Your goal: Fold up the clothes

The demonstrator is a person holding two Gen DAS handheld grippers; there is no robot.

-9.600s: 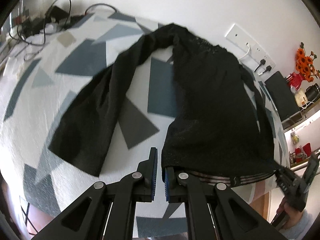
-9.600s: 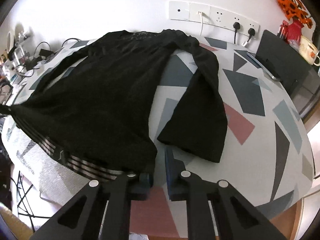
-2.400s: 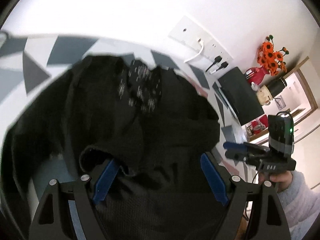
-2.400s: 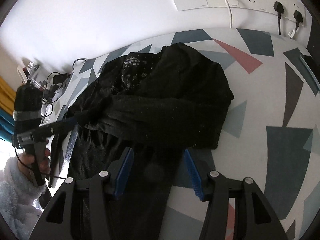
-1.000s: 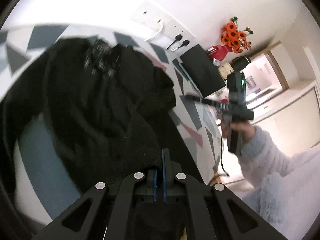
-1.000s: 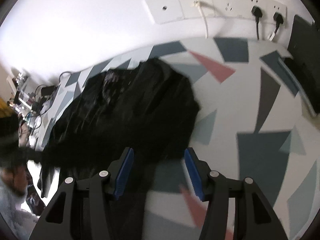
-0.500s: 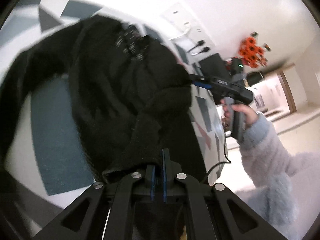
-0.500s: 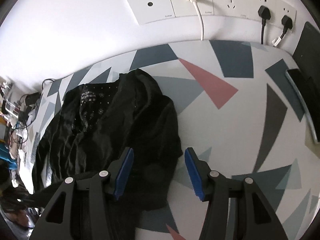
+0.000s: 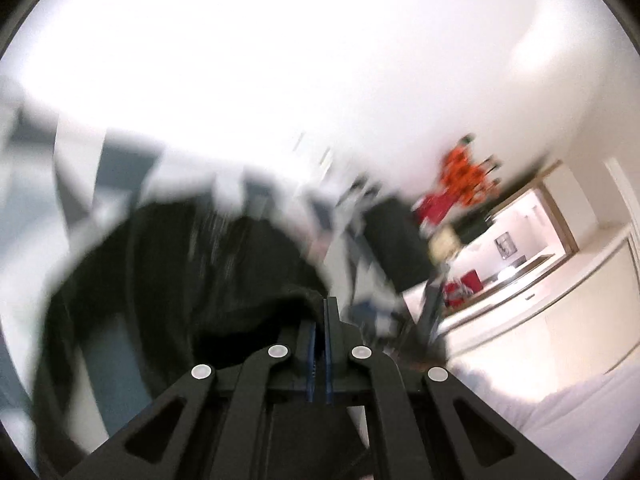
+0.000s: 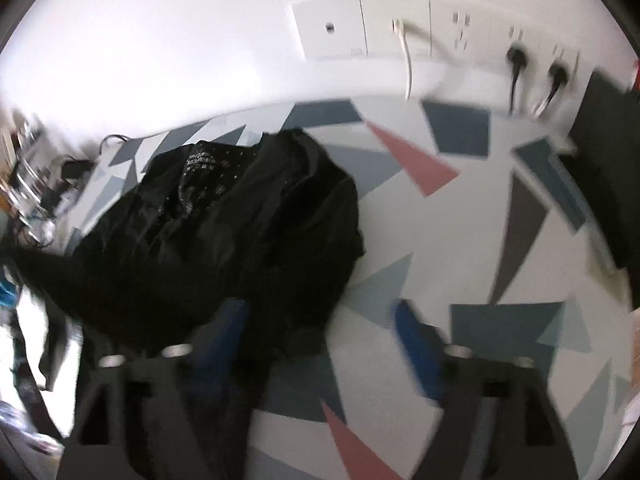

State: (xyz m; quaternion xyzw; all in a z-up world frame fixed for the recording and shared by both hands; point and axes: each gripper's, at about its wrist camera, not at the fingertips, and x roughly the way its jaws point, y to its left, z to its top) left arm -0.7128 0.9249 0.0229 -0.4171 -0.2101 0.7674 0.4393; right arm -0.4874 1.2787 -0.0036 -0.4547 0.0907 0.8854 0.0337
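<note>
the table (image 10: 472,240), covered in grey, blue and pink triangles, carries a black garment (image 10: 240,224) bunched in a loose heap on its left part, a sparkly patch showing near the top. the right gripper (image 10: 320,344) hangs just in front of the heap, jaws spread wide, gripping nothing. the left gripper (image 9: 320,316), blurred, is pinched tight on a fold of the garment (image 9: 224,280).
</note>
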